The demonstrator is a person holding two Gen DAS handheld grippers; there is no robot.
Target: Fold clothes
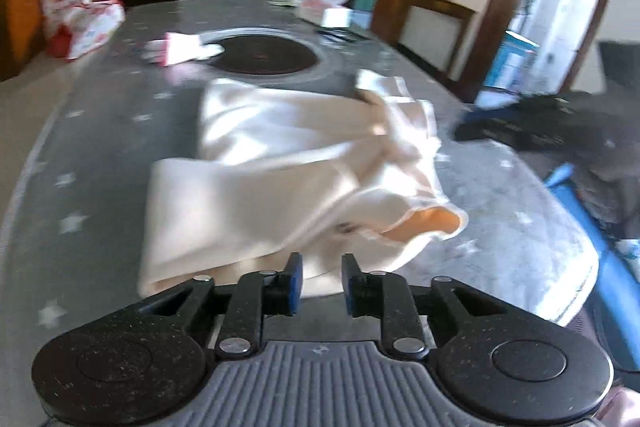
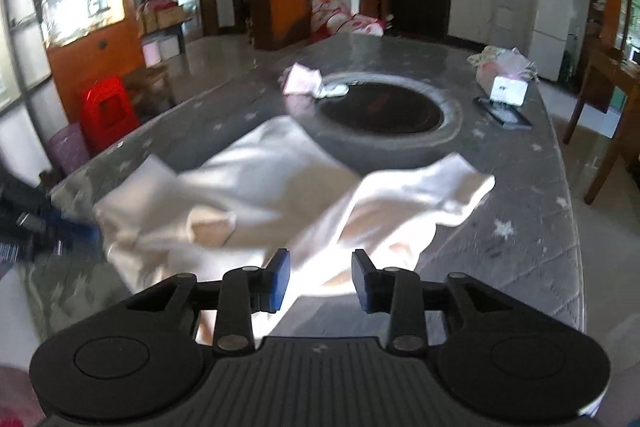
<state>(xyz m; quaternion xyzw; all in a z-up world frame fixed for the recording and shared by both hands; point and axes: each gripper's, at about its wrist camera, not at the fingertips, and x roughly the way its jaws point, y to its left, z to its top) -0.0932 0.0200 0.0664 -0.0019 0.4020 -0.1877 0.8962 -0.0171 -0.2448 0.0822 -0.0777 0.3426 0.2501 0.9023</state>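
A cream-white garment [image 1: 280,163] lies crumpled on the grey star-patterned table [image 1: 100,155], a sleeve stretched to the left and an orange-lined opening at its near right. My left gripper [image 1: 322,281] is open, hovering just before the garment's near edge, nothing between its blue pads. In the right wrist view the same garment [image 2: 280,195] spreads across the table [image 2: 520,211]. My right gripper [image 2: 322,279] is open over its near edge and empty. The left gripper [image 2: 36,227] shows blurred at the garment's left edge.
A dark round recess [image 1: 260,57] sits mid-table with a pink-and-white folded cloth [image 1: 180,47] at its rim. Boxes and a phone [image 2: 506,115] lie at the far right. A dark garment [image 1: 540,127] and a blue chair [image 1: 600,259] are beside the table. A wooden chair [image 2: 612,115] stands right.
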